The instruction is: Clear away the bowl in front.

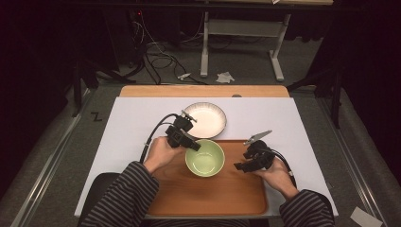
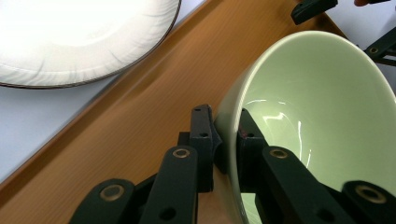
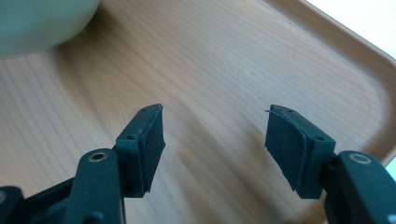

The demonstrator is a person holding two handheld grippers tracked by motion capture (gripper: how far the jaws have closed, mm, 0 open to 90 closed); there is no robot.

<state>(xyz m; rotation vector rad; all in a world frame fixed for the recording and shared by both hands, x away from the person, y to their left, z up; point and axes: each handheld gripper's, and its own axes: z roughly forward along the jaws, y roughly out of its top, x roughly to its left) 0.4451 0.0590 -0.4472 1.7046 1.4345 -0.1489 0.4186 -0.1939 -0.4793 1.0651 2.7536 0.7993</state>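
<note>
A pale green bowl (image 1: 204, 157) stands on the wooden tray (image 1: 208, 194), near the tray's far edge. My left gripper (image 1: 193, 146) is shut on the bowl's left rim; in the left gripper view one jaw is outside the bowl's wall (image 2: 233, 116) and the other inside, at my left gripper (image 2: 225, 135). To the right of the bowl, my right gripper (image 1: 239, 166) hovers open over the tray. In the right gripper view its pads (image 3: 152, 144) stand wide apart above bare wood (image 3: 224, 70), my right gripper (image 3: 215, 147) holding nothing, and the bowl (image 3: 37, 21) is at the top left.
A white plate with a dark rim (image 1: 206, 119) lies on the white table cover (image 1: 274, 118) just beyond the tray; the plate (image 2: 70, 37) is at the upper left in the left gripper view. The tray's raised rim (image 3: 336, 42) runs close by the right gripper.
</note>
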